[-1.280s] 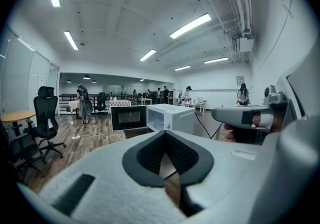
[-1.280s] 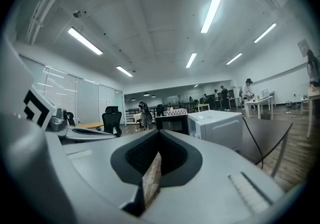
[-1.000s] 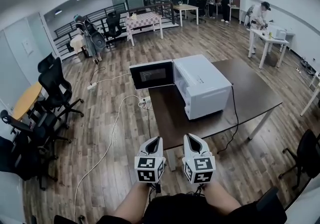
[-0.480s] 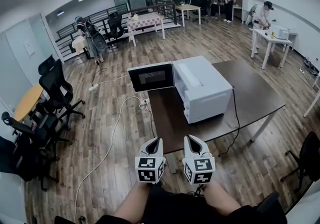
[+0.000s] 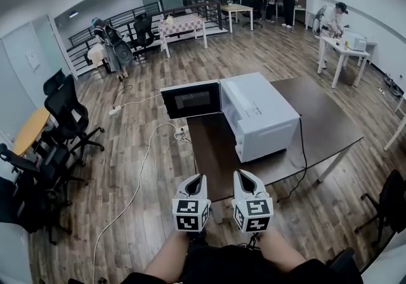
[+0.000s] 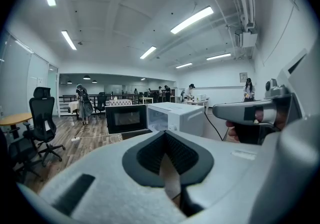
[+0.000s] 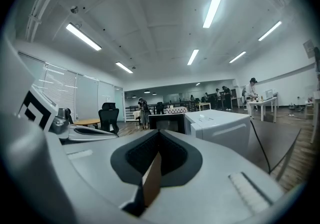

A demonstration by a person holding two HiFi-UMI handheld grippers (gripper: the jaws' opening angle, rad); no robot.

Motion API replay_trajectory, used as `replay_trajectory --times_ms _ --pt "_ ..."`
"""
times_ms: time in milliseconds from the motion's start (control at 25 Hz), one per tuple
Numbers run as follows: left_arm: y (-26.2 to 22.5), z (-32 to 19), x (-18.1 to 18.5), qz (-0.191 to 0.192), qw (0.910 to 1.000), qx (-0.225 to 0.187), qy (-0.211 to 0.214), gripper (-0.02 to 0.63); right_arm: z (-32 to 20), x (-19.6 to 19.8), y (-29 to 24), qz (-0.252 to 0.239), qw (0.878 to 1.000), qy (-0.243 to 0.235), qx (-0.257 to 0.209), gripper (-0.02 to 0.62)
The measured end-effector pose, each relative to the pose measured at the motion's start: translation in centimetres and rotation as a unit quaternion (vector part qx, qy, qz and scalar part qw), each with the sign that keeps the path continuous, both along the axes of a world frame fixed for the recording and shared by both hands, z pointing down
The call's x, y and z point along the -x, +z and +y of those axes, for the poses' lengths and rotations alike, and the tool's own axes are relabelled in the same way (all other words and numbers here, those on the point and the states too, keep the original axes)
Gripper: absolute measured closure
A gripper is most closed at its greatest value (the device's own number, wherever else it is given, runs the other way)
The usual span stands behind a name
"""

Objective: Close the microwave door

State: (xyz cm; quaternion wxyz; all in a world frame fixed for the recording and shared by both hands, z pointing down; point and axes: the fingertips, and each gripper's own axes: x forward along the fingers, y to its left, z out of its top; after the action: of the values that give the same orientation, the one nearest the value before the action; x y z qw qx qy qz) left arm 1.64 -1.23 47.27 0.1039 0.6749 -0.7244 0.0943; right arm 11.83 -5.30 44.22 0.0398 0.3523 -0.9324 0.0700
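The head view looks steeply down from above onto the counter (image 5: 330, 125) and microwave (image 5: 261, 111) at frame centre, with the left gripper (image 5: 196, 179) and right gripper (image 5: 242, 176) low in the frame. Each gripper view rides close behind its own jaws, facing nearly level at that same microwave, mid-frame and farther off.

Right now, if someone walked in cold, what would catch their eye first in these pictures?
The white microwave sits on the dark table at centre, its black-windowed door swung wide open to the left. Low in the head view, the left gripper and right gripper, each carrying a marker cube, point toward it side by side, both shut and empty.
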Motion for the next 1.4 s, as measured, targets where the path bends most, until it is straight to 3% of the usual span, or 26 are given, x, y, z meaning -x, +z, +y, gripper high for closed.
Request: replay_trajectory --times_ms 280,1400 --pt "1.1 -2.5 4.4 0.008 0.9999 0.008 -0.001 0.598 -2.2 4.5 0.7 0.011 1.0 -0.005 0.002 0.586" --pt "0.8 -17.9 22.5 0.012 0.9968 0.018 0.076 0.598 -15.1 19.4 1.0 0.038 0.994 0.098 0.019 0.586"
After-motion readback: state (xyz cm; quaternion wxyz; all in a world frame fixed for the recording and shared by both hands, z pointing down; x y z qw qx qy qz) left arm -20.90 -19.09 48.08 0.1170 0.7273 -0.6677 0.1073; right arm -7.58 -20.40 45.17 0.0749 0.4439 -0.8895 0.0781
